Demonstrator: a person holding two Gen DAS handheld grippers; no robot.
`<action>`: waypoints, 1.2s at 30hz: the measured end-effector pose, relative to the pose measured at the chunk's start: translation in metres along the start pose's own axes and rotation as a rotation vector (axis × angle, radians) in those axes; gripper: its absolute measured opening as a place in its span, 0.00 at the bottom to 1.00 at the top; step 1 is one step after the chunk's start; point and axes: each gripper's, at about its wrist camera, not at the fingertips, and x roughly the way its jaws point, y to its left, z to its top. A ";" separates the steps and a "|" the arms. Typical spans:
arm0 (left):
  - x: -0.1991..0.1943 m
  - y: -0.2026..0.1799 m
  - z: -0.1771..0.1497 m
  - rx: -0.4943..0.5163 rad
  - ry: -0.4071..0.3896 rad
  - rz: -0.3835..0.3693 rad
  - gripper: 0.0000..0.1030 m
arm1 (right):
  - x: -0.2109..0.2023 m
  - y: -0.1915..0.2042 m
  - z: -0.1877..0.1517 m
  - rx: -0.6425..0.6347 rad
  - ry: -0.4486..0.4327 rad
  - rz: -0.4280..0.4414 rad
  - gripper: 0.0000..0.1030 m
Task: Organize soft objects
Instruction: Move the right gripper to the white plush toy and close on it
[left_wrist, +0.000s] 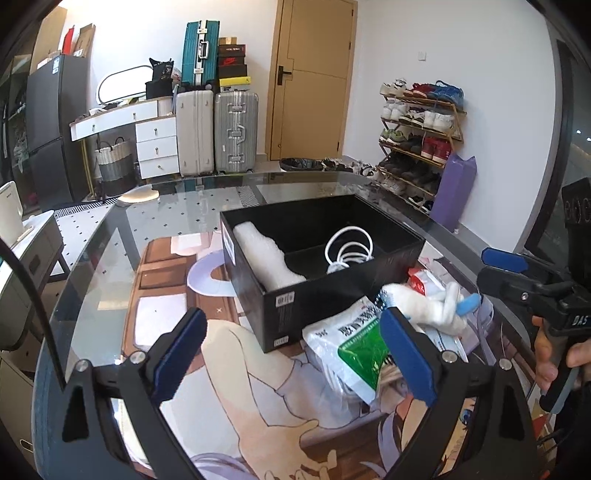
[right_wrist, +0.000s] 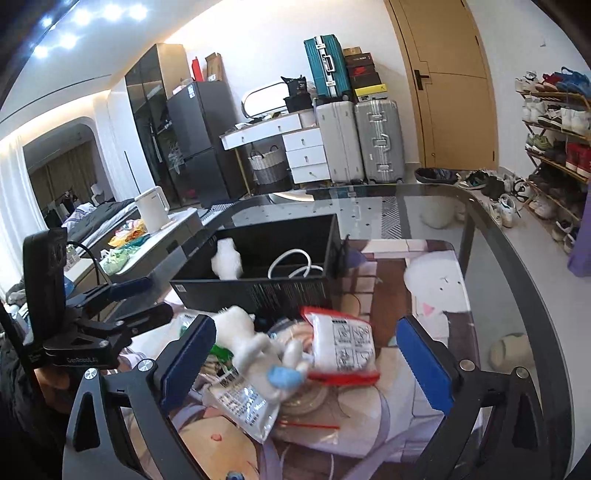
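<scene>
1. The left gripper (left_wrist: 295, 354) is released, its jaws wide and holding nothing.
2. The right gripper (right_wrist: 306, 365) is also released, empty.
3. The white plush toy (right_wrist: 255, 341) lies on packets, near the black box (left_wrist: 332, 291).

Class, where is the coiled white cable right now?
The white cable lies inside the black box, in its right-hand section in the left wrist view.

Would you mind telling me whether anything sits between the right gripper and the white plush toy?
Nothing visible does: the right gripper is open over the pile, and the white plush toy lies on top of the packets, uncovered.
</scene>
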 end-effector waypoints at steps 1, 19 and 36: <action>0.000 -0.001 -0.001 0.005 0.002 -0.002 0.93 | 0.001 0.002 -0.002 0.000 0.005 -0.006 0.97; 0.000 -0.006 -0.008 0.031 0.022 -0.022 0.93 | 0.026 0.029 -0.018 -0.076 0.086 0.022 0.96; 0.000 -0.005 -0.009 0.038 0.029 -0.023 0.93 | 0.037 0.035 -0.024 -0.115 0.100 0.032 0.74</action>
